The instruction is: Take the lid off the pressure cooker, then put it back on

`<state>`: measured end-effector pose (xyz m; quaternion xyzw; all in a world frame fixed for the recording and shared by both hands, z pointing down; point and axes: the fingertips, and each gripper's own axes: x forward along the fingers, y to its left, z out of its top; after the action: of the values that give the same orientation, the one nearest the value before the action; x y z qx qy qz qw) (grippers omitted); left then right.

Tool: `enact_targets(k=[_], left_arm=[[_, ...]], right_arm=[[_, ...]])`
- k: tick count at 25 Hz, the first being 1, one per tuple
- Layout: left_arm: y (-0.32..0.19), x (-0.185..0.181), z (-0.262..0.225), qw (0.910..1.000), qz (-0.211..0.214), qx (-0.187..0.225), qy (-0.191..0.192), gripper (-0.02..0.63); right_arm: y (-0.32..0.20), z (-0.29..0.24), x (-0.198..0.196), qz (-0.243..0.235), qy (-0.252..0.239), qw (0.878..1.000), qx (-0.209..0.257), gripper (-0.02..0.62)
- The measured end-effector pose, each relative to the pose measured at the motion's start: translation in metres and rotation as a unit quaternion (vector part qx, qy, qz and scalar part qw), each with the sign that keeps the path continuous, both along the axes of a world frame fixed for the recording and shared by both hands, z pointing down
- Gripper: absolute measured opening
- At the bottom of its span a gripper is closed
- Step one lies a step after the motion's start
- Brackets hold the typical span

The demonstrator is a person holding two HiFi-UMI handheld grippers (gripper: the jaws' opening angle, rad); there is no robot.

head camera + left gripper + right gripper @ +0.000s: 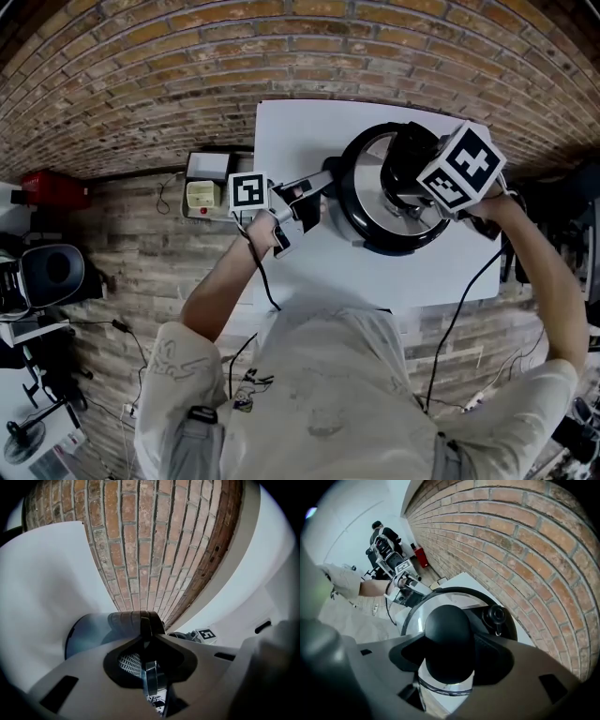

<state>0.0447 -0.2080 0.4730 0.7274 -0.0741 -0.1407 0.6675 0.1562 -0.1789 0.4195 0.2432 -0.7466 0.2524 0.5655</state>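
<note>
A steel pressure cooker (375, 220) with a black-rimmed lid (419, 618) stands on the white table (291, 141). My right gripper (410, 173) comes down from above and is shut on the lid's black knob (449, 639), which fills the space between its jaws. A small black valve (494, 615) sits on the lid beyond the knob. My left gripper (317, 190) lies about level at the cooker's left side. Its jaws (146, 629) are pressed on the black side handle (129, 619). The cooker's grey wall (86, 632) shows behind that handle.
A brick wall (187, 75) runs behind the table. A small beige box (202, 194) and a red object (52, 187) lie on the floor to the left, with equipment further left. Cables hang from both grippers across the table's near edge (375, 305).
</note>
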Motion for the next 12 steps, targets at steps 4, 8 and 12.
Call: enact_targets(k=[4, 8, 12], left_arm=[[0.002, -0.002, 0.000, 0.9999, -0.009, -0.010, -0.006, 0.066], [0.016, -0.004, 0.001, 0.9993, -0.027, -0.022, -0.012, 0.064], [0.034, -0.008, 0.004, 0.9981, -0.049, -0.033, -0.018, 0.063]], right_arm=[[-0.002, 0.001, 0.001, 0.032, 0.010, 0.999, -0.003, 0.300], [0.004, 0.001, 0.001, 0.063, 0.010, 0.998, -0.005, 0.301], [0.014, 0.001, -0.001, 0.053, 0.022, 0.998, -0.013, 0.305]])
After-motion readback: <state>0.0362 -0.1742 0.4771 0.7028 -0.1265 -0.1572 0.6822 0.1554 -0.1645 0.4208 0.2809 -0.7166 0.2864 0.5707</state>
